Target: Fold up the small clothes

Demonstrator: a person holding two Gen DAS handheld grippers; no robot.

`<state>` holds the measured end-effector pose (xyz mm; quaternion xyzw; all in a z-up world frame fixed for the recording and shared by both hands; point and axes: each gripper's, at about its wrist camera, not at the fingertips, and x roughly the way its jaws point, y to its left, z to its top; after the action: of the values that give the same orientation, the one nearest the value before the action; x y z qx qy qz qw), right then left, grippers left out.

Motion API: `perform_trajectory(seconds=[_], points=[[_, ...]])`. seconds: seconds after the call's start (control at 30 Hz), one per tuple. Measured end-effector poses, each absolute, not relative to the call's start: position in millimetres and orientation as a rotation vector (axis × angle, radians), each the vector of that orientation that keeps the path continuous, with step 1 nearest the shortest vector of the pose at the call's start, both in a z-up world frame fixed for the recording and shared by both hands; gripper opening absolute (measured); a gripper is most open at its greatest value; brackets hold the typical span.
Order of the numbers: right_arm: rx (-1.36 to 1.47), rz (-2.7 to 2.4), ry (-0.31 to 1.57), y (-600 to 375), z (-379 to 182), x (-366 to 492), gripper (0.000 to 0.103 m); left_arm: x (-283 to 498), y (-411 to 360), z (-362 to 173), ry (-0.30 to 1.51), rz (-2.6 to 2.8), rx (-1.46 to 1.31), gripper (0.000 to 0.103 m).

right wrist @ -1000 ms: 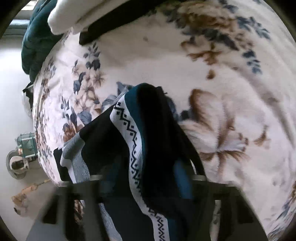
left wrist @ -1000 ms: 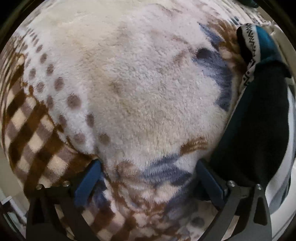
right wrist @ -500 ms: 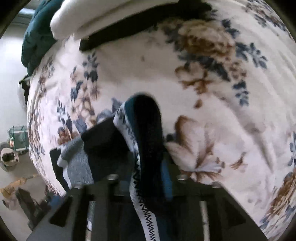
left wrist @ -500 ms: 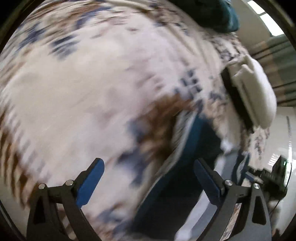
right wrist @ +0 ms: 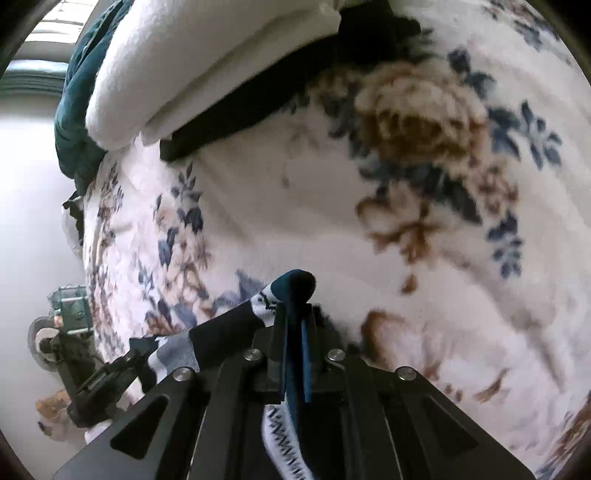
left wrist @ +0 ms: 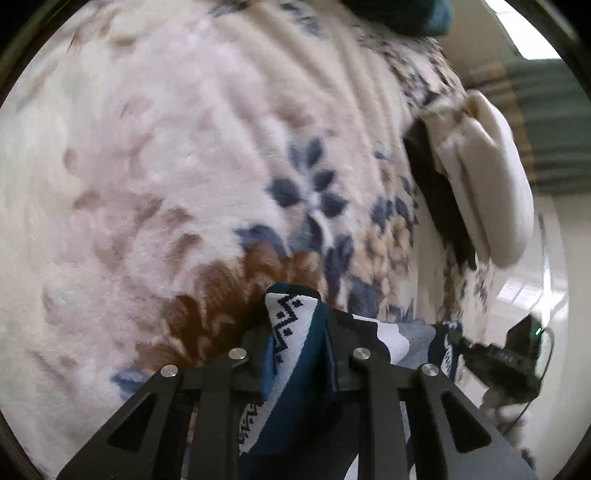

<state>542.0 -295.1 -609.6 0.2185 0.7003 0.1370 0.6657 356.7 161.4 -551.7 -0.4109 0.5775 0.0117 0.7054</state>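
A small dark garment with teal, grey and a white zigzag band (left wrist: 291, 325) is held up between both grippers over a floral fleece blanket (left wrist: 166, 166). My left gripper (left wrist: 295, 354) is shut on one edge of it; the patterned band sticks out past the fingertips. My right gripper (right wrist: 295, 332) is shut on another edge of the garment (right wrist: 291, 288). The rest of the garment (right wrist: 218, 336) hangs to the left toward the other gripper (right wrist: 107, 376). The right gripper also shows in the left wrist view (left wrist: 506, 365).
A folded white and black pile (left wrist: 491, 177) (right wrist: 207, 74) lies further back on the blanket (right wrist: 424, 221). A teal garment (right wrist: 74, 122) (left wrist: 402, 14) sits beyond it. The bed edge and pale floor with a small cart (right wrist: 62, 325) are at the left.
Both grippers closed on the garment. The left gripper swung from the bare blanket over to the garment's edge, and the garment is now lifted and stretched between them.
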Motion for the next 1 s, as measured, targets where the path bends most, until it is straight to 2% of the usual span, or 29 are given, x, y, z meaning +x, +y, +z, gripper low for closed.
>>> perform_trajectory(seconds=[0.1,0.17,0.2,0.23,0.27,0.3,0.33,0.47,0.6,0.63,0.67,0.7,1.0], points=[[0.440,0.287,1.608,-288,-619,551,0.005,351,173,-569,1.274,0.038,-1.075,0.020],[0.419,0.301,1.638,-285,-621,552,0.007,348,177,-570,1.266,0.042,-1.119,0.026],[0.419,0.304,1.656,-286,-619,551,0.017,346,179,-567,1.262,0.045,-1.117,0.029],[0.427,0.304,1.657,-290,-615,548,0.034,343,180,-560,1.250,0.046,-1.100,0.037],[0.446,0.310,1.650,-296,-609,543,0.045,341,179,-553,1.244,0.044,-1.079,0.045],[0.479,0.325,1.641,-304,-601,535,0.062,339,178,-545,1.239,0.048,-1.044,0.062],[0.515,0.352,1.642,-311,-594,522,0.066,334,177,-536,1.230,0.053,-1.007,0.066],[0.493,0.389,1.712,-322,-585,464,0.066,308,166,-506,1.232,0.084,-0.861,0.066],[0.513,0.370,1.812,-324,-601,407,0.066,269,153,-499,1.261,0.133,-0.849,0.066],[0.511,0.368,1.827,-322,-607,397,0.058,258,148,-500,1.280,0.142,-0.855,0.066],[0.506,0.357,1.825,-319,-611,387,0.043,248,145,-501,1.299,0.153,-0.852,0.066],[0.502,0.349,1.819,-318,-612,381,0.002,239,140,-503,1.315,0.160,-0.849,0.066],[0.416,0.185,1.676,-341,-573,381,0.002,188,98,-527,1.432,0.137,-0.889,0.066]])
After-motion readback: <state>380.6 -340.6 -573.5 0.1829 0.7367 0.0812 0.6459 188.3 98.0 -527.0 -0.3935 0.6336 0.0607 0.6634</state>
